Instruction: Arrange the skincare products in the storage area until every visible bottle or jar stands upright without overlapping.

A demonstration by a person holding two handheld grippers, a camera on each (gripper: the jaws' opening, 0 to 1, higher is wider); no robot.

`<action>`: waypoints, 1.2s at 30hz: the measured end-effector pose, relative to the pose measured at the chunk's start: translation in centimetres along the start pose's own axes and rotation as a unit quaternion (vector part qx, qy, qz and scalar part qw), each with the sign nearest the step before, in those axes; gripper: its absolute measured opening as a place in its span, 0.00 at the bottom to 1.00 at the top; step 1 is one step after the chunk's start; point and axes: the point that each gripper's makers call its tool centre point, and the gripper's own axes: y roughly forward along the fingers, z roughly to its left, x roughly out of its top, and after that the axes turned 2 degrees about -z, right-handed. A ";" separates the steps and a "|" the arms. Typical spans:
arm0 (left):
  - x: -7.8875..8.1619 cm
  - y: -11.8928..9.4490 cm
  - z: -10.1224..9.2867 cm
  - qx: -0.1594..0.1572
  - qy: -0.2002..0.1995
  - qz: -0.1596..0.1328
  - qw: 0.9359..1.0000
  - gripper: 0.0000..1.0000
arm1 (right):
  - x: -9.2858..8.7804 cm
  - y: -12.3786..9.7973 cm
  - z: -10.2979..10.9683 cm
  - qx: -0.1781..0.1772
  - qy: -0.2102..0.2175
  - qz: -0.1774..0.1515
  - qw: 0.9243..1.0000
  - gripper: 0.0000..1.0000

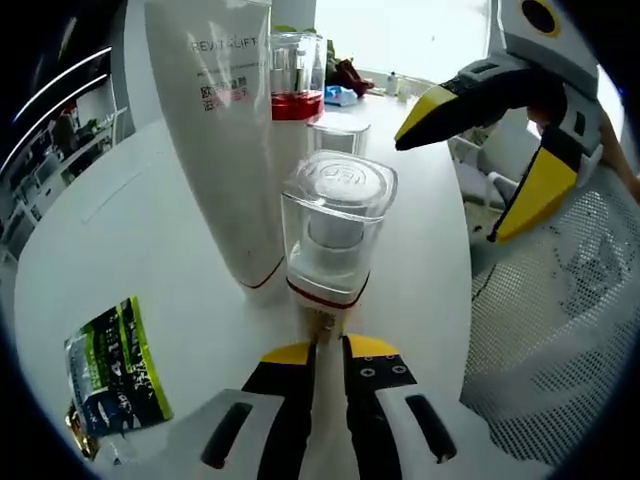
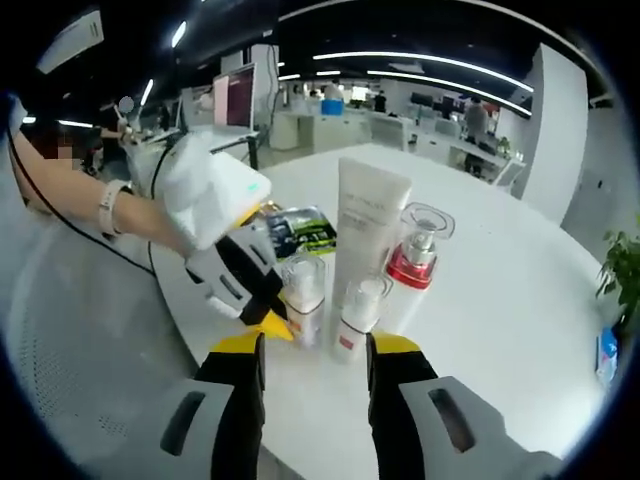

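Yellow-tipped jaws of the left hand-held gripper (image 1: 328, 352) are nearly closed at the foot of a clear-capped bottle (image 1: 333, 232) standing on the white table (image 1: 130, 250) beside a tall white tube (image 1: 225, 120) — whether they pinch it, I cannot tell. Right gripper view: right hand-held gripper (image 2: 318, 348) released, jaws spread before the upright cluster. Rigid, slick, top-heavy plastic — judged best gripped low on the body.
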 end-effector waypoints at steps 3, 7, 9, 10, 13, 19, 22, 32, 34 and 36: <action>0.2 0.3 0.0 0.001 -0.002 0.001 1.000 0.08 | 0.0 0.0 0.1 0.002 -0.001 0.001 1.000 0.40; 0.3 0.6 0.1 0.001 0.002 0.002 1.000 0.08 | -0.1 0.0 0.0 0.001 -0.004 0.002 1.000 0.40; 0.4 0.7 0.3 0.001 0.003 0.003 1.000 0.08 | -0.1 0.0 0.0 0.000 -0.004 0.003 1.000 0.40; 0.4 0.8 0.4 0.001 0.003 0.003 1.000 0.08 | -0.1 0.0 0.0 -0.001 -0.004 0.003 1.000 0.40; 0.4 1.1 0.4 0.000 0.003 0.005 1.000 0.07 | 0.0 0.0 0.0 -0.001 -0.005 0.002 1.000 0.41; 0.5 1.3 0.2 0.000 0.004 0.008 1.000 0.07 | 0.1 0.1 0.2 0.006 -0.001 -0.001 1.000 0.41; 0.6 1.4 0.4 0.001 0.007 0.010 1.000 0.07 | 0.1 0.1 0.1 0.005 -0.003 -0.001 1.000 0.41; 1.0 2.0 0.9 0.001 0.014 0.015 1.000 0.07 | 0.1 0.1 0.1 0.009 -0.004 -0.001 1.000 0.41; 1.0 2.1 0.9 0.001 0.016 0.016 1.000 0.07 | 0.1 0.1 0.1 0.008 -0.003 -0.001 1.000 0.41; 1.0 2.2 0.9 0.001 0.015 0.016 1.000 0.07 | 0.0 0.1 0.1 0.009 -0.002 0.000 1.000 0.41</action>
